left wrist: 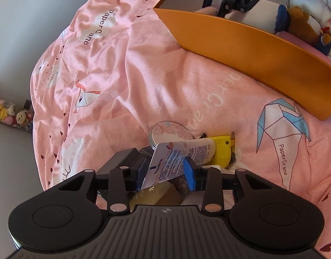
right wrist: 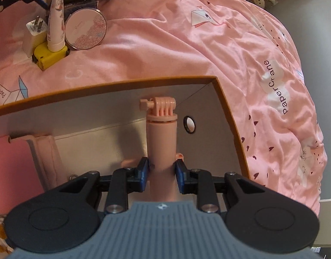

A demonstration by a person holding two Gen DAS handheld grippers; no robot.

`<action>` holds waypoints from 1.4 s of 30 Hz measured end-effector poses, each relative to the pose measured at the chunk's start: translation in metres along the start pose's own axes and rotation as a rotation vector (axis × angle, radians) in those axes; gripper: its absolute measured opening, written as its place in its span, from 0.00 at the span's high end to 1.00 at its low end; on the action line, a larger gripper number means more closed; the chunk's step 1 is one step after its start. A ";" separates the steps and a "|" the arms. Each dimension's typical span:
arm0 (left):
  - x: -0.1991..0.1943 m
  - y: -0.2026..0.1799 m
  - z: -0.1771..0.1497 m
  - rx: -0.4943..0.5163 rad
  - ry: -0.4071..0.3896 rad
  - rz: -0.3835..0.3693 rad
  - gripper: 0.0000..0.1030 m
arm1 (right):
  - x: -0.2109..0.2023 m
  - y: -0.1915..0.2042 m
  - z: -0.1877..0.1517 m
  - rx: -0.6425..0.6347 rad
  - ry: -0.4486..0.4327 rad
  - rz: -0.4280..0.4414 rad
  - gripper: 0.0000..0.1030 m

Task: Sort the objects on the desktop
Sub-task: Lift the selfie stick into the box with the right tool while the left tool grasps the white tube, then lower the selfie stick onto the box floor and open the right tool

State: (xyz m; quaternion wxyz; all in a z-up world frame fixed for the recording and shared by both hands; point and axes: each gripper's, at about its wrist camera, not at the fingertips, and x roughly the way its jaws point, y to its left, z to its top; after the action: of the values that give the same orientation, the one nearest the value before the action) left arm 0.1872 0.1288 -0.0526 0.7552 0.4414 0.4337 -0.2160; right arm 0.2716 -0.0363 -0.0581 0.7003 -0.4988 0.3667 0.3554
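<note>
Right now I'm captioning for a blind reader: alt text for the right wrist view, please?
The right claw grips a pink camera-mount handle over an open orange box on a pink bedspread. Beyond lie a round compact and a yellow tape measure.

Readable words: one brand and one bedding print

"Vaseline." runs along the white tube [left wrist: 165, 164] between the left jaws; "PaperCrane" repeats on the pink duvet cover [left wrist: 126, 69] beyond both jaws.

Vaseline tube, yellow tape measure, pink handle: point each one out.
Vaseline tube [left wrist: 165, 161], left wrist view, on its printed flat end.
Yellow tape measure [right wrist: 49, 57], right wrist view, on its yellow case.
Pink handle [right wrist: 162, 142], right wrist view, on its round shaft.
</note>
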 end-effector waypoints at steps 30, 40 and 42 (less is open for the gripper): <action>-0.009 0.006 0.012 -0.120 0.011 -0.035 0.75 | 0.004 0.006 -0.039 0.262 -0.080 0.195 0.74; -0.009 0.006 0.011 -0.127 0.015 -0.027 0.75 | 0.018 0.013 -0.024 0.141 -0.051 0.080 0.57; -0.009 0.007 0.011 -0.125 0.013 -0.025 0.75 | 0.022 0.019 -0.023 0.085 -0.030 0.050 0.59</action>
State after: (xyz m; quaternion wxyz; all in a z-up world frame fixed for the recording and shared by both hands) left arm 0.1922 0.1224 -0.0390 0.7756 0.3893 0.4568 -0.1952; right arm 0.2625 -0.0508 -0.0907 0.7170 -0.4542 0.3833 0.3643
